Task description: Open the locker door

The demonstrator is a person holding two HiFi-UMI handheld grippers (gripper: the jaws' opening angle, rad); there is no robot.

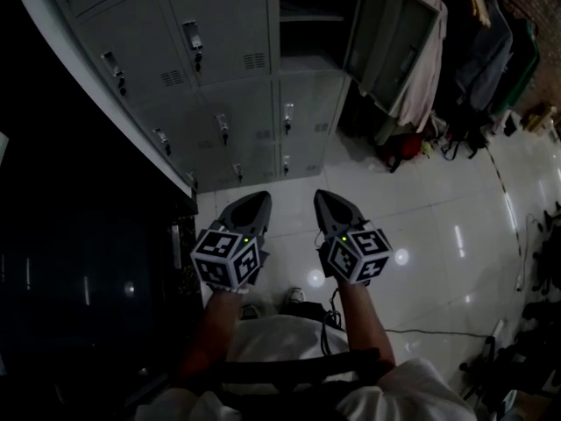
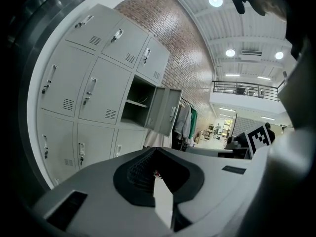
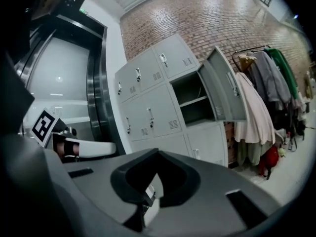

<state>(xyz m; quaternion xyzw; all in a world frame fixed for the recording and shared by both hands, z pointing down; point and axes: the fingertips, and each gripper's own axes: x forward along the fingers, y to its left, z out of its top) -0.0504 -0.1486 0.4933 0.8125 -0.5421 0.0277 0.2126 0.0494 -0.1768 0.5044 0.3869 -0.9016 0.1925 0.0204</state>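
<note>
Head view shows one locker door [image 1: 390,38] standing wide open at the right end of the grey locker bank [image 1: 219,77], upper middle row, with its shelf exposed. Every other door in view is closed. Whether the open door is the one the task means cannot be told.

Handling, as a judgement:
- The door looks like thin painted sheet metal: stiff, light, free-swinging on a vertical hinge at its right side.
- The painted face is smooth and likely slippery under a pinch.
- The firm hold is the small latch handle [image 3: 230,83] near the free edge. The free edge is the alternative.
- Closed doors carry the same latch handles [image 1: 193,35]; expect a lift or turn before the pull.

Hanging garments [image 1: 491,42] crowd the space just right of the open door. A glossy white floor [image 1: 438,226] lies below.

The left claw [image 1: 254,204] and right claw [image 1: 330,204] are held side by side, near the person's body and well apart from the lockers. Each gripper view shows its jaws brought together with nothing between them.
</note>
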